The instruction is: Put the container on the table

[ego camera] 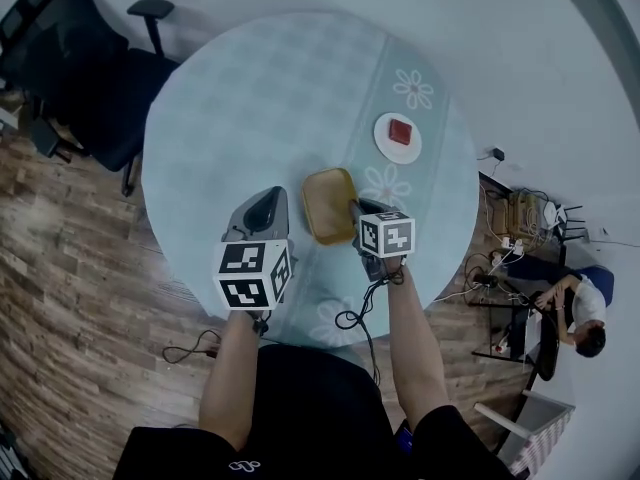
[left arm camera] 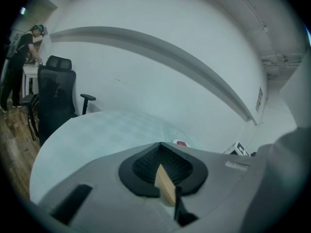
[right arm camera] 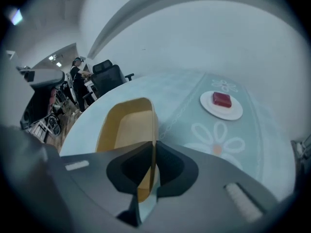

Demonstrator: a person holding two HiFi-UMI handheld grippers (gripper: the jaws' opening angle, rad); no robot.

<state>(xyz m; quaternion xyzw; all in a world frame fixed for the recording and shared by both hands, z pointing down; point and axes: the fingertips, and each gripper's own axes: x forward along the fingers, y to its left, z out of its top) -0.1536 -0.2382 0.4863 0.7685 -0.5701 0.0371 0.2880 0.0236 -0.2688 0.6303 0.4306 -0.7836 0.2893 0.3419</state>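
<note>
Table (ego camera: pixel 250 88): round, covered by a pale blue-green checked cloth. A strip of white daisy motifs runs down its right side.
Container (ego camera: pixel 326 204): shallow, tan-yellow and rounded-rectangular, open side up and empty. We log it near the table's near edge, between the two grippers and down at the cloth. We cannot tell whether its base rests fully.
Right gripper (ego camera: pixel 355 209): at the container's right wall, pointing steeply down. In its own view we see the jaws closed on that thin wall, one pad inside the container and the other outside.
Left gripper (ego camera: pixel 268 196): just left of the container and apart from it, above the cloth. We read its jaws as drawn together. A tan sliver shows at their seam, and we cannot tell what it is.
Plate (ego camera: pixel 382 144): white and round, on the daisy strip farther along the table, well apart from the container.
Red block (ego camera: pixel 401 131): lies in the middle of the plate.
Office chair (ego camera: pixel 90 88): black, with armrests, at the table's far left side.
Floor (ego camera: pixel 70 268): wood planks around the table.
Cables (ego camera: pixel 500 240): on the floor to the right of the table, in a loose tangle.
Second person (ego camera: pixel 580 313): bent over a desk at the right edge of the head view.
</note>
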